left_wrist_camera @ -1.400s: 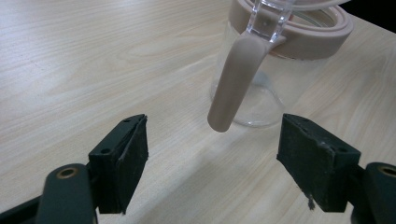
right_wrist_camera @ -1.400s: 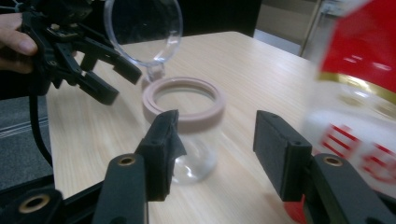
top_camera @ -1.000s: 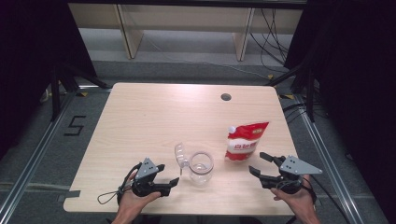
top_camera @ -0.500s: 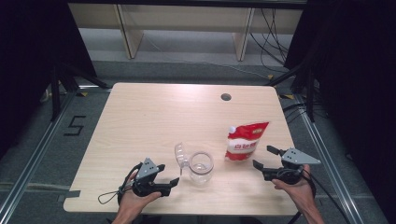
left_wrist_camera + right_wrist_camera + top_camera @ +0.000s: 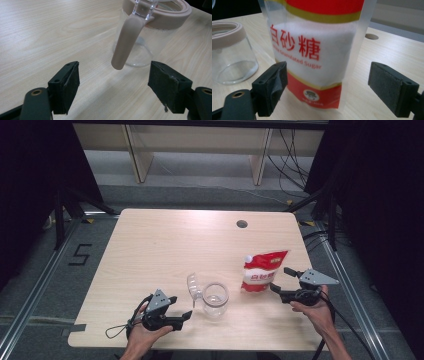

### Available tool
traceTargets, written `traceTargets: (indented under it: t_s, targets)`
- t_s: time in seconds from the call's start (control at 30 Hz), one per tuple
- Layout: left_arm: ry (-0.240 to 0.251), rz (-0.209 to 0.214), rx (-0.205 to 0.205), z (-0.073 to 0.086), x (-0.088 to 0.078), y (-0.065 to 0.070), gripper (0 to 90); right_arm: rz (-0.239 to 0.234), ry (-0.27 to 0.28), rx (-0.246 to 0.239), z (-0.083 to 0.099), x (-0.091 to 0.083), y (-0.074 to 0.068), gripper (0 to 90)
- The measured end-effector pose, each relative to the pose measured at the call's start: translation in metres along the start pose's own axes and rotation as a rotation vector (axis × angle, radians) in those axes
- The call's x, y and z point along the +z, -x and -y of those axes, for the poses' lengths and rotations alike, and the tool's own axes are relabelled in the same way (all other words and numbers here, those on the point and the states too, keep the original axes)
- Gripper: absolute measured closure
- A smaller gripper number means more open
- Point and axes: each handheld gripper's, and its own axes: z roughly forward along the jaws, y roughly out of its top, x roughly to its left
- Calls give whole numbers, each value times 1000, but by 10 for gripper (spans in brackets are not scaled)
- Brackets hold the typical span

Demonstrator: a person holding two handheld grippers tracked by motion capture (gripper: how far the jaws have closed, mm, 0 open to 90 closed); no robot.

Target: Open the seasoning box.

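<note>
The left gripper [image 5: 176,316] rests low on the table [image 5: 150,245] at its near edge, jaws spread wide and empty, aimed at the glass jar [image 5: 215,300] just beside it. In the left gripper view, the jar's pink latch arm [image 5: 125,45] hangs down the side between the two pads, untouched. The jar stands upright with its hinged lid [image 5: 194,285] flipped open to the left.

Right of the jar, apart from it, stands the sugar pouch [image 5: 261,272], upright and leaning slightly. The right gripper [image 5: 280,281] is at the pouch's right flank. Its jaws have just been opening and now stand wide; in the right gripper view, the pouch sits between the pads without contact.

Hazards, as judged from here:
- The pouch is soft and top-heavy. A pad striking one side first could topple it.
- A grip low on the red base band may let the pouch fold over.
- A nudge from the left gripper on the latch arm could slide the jar.
</note>
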Motion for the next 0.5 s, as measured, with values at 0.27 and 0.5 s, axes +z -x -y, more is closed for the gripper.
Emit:
traceTargets:
  t_s: [0.27, 0.5]
  targets:
    - [-5, -4, -4, 0, 0, 0, 245, -34, 22, -47, -6, 11, 12, 161]
    - [-7, -1, 11, 0, 0, 0, 246, -72, 24, -45, -7, 18, 12, 167]
